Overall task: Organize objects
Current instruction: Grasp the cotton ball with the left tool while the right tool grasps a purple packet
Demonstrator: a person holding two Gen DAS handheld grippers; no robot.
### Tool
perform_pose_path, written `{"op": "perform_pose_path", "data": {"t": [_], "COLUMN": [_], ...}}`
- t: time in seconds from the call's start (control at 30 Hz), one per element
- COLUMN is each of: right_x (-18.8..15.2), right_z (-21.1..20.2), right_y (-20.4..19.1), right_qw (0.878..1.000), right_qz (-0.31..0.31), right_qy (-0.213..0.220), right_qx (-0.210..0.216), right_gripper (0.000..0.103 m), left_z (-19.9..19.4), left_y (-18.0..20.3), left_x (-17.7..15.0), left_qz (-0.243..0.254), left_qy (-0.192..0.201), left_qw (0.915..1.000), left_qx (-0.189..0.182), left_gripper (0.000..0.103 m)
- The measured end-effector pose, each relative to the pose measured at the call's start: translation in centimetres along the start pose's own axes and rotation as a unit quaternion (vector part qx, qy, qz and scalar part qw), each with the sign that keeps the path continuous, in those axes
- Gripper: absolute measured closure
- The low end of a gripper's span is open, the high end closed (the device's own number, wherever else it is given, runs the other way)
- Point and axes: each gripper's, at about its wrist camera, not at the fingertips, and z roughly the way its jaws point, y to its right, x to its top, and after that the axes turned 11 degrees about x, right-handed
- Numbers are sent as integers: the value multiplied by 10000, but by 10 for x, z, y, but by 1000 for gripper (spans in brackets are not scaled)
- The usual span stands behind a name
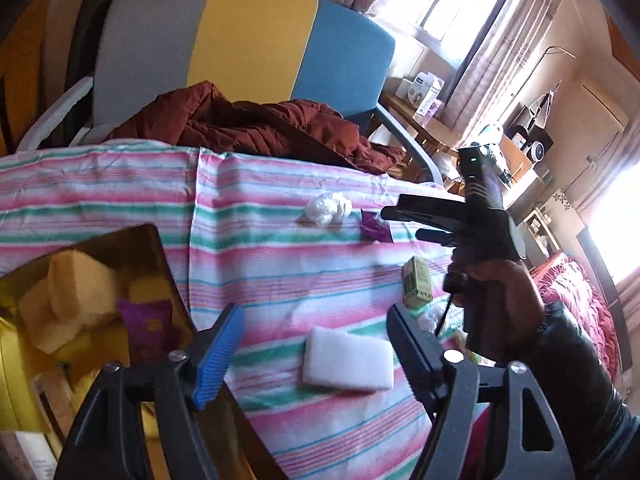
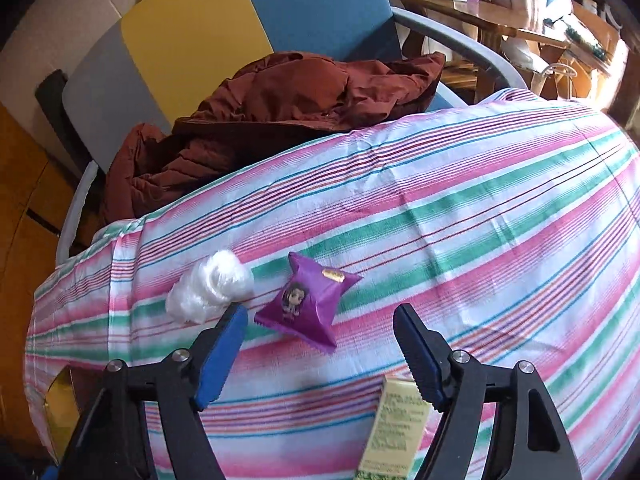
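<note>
Right wrist view has the right tool [image 2: 316, 344] open and empty, poised over the purple packet [image 2: 310, 300] lying flat on the striped cloth [image 2: 480, 208] of the bench, with a white plastic wad [image 2: 208, 286] just beside its left finger. The step looks like picking that packet, so centre it between the fingers, keep clear of the wad, and close gently since the pouch looks soft. In the left wrist view, the left tool [image 1: 316, 344] is also open and empty, above a white sponge [image 1: 346, 360], near the yellow box [image 1: 16, 352] where sorted things seem to go.
</note>
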Motion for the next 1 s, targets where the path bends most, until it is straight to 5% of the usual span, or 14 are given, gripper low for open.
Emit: {"op": "perform_pose_path", "data": {"t": [0.1, 0.17, 0.47, 0.6, 0.77, 1.0], "right_x": [10, 10, -25, -26, -19, -16], "right_z": [27, 39, -14, -43, -58, -62], "right_y": [-2, -7, -18, -8, -2, 0], "right_qw": [9995, 9982, 9876, 9877, 9876, 9871], "right_qz": [-15, -278, -1540, -1545, -1475, -1452], "right_qy": [-301, -475, -250, 245, 476, 473], "right_qx": [-134, -253, -149, -2, 231, 481], "right_gripper": [30, 70, 70, 70, 70, 70], "left_z": [8, 16, 59, 79, 106, 153], "left_y": [3, 3, 2, 13, 31, 74], "left_x": [8, 13, 36, 44, 64, 89], "left_qz": [41, 18, -170, -243, -258, 637], "left_qy": [26, -48, -460, -596, -678, -594], "left_qw": [10000, 10000, 9986, 9970, 9954, 9913], "left_qx": [37, 34, 204, 438, 627, 991], "left_gripper": [20, 20, 18, 32, 33, 33]}}
